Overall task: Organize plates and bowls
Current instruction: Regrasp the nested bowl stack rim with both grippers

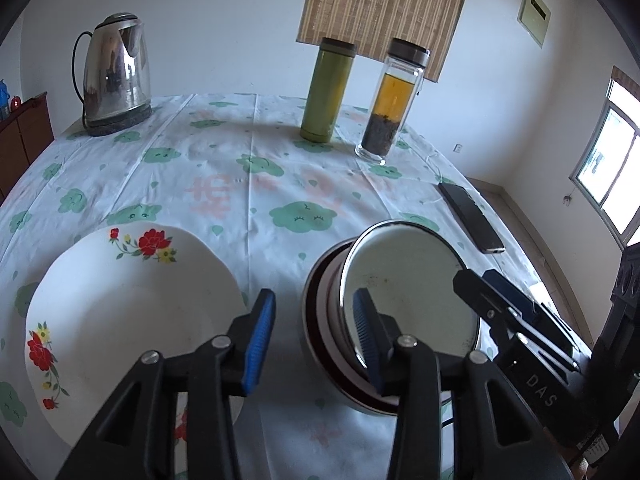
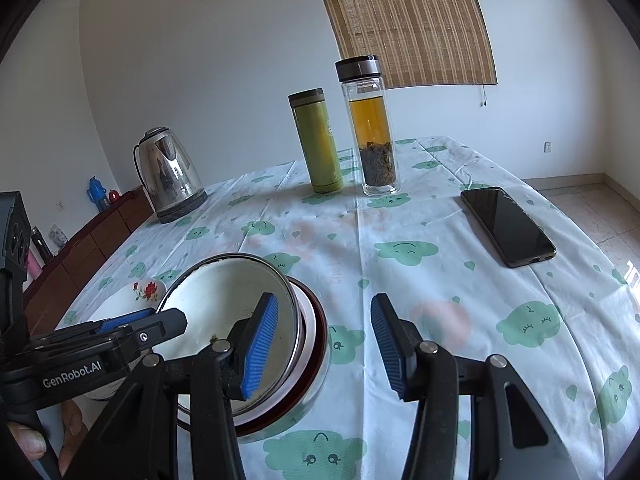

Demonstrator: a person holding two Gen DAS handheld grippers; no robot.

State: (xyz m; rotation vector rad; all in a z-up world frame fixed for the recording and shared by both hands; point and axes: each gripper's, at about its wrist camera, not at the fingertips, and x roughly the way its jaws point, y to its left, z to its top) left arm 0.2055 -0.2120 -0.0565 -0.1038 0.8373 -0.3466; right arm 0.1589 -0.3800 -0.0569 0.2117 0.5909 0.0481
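Observation:
A white plate with red flowers (image 1: pixel 120 312) lies on the table at the near left; only its far rim shows in the right wrist view (image 2: pixel 146 290). A white enamel bowl (image 1: pixel 404 276) leans tilted inside a red-rimmed bowl (image 1: pixel 320 320); the pair also shows in the right wrist view (image 2: pixel 224 292). My left gripper (image 1: pixel 316 336) is open, its right finger (image 1: pixel 366 336) inside the enamel bowl and its left finger over the plate's edge. My right gripper (image 2: pixel 324 340) is open, its left finger (image 2: pixel 260 344) over the bowls and its right finger above the tablecloth.
A steel kettle (image 1: pixel 116 72) stands at the far left of the table. A green flask (image 1: pixel 326 88) and a glass tea bottle (image 1: pixel 392 100) stand at the back. A black phone (image 2: pixel 506 226) lies at the right. A wooden cabinet (image 2: pixel 92 236) stands by the wall.

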